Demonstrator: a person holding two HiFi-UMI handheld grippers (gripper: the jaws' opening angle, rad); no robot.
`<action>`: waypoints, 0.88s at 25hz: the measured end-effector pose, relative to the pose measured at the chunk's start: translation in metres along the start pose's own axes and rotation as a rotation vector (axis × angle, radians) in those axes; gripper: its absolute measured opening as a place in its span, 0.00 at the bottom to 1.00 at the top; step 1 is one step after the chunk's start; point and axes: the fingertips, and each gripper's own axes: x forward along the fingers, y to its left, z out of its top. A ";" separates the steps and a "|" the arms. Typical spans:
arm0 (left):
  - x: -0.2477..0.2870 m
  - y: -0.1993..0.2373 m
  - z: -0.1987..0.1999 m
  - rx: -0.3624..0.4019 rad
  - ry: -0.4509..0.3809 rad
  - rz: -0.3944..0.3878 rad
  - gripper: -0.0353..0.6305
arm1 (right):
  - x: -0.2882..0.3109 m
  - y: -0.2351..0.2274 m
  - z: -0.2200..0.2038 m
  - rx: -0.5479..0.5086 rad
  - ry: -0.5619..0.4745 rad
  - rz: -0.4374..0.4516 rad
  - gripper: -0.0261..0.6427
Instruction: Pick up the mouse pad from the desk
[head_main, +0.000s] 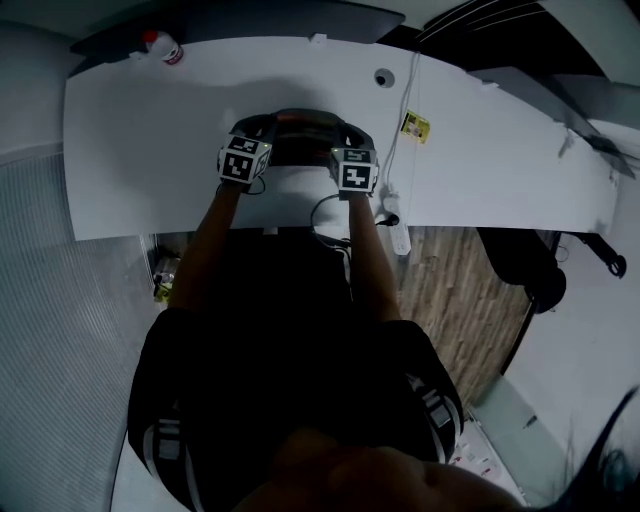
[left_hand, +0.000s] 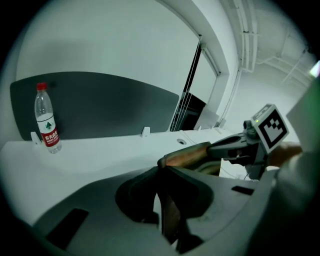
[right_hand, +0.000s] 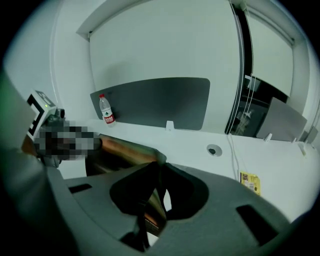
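I have the mouse pad (head_main: 305, 125) pinched at both ends. The left gripper (head_main: 252, 128) is nearly closed on its left edge and the right gripper (head_main: 352, 135) on its right edge, with the thin mat filling each narrow gap. The pad's long axis runs side to side between my hands, parallel to the front edge of the white desk (head_main: 130, 150), and it bows in the middle. It looks to hang just off the desktop, near the centre. Neither hand is nearer, so I judge both must rise level together. The water bottle (head_main: 165, 47) stands well apart, far left.
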 end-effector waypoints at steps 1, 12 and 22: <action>-0.003 0.000 0.003 0.005 -0.010 0.003 0.11 | -0.003 0.001 0.003 0.003 -0.010 -0.001 0.10; -0.045 -0.001 0.041 0.055 -0.130 0.028 0.11 | -0.039 0.014 0.045 0.021 -0.139 0.003 0.10; -0.082 -0.005 0.070 0.086 -0.239 0.044 0.11 | -0.068 0.026 0.073 0.022 -0.239 0.000 0.09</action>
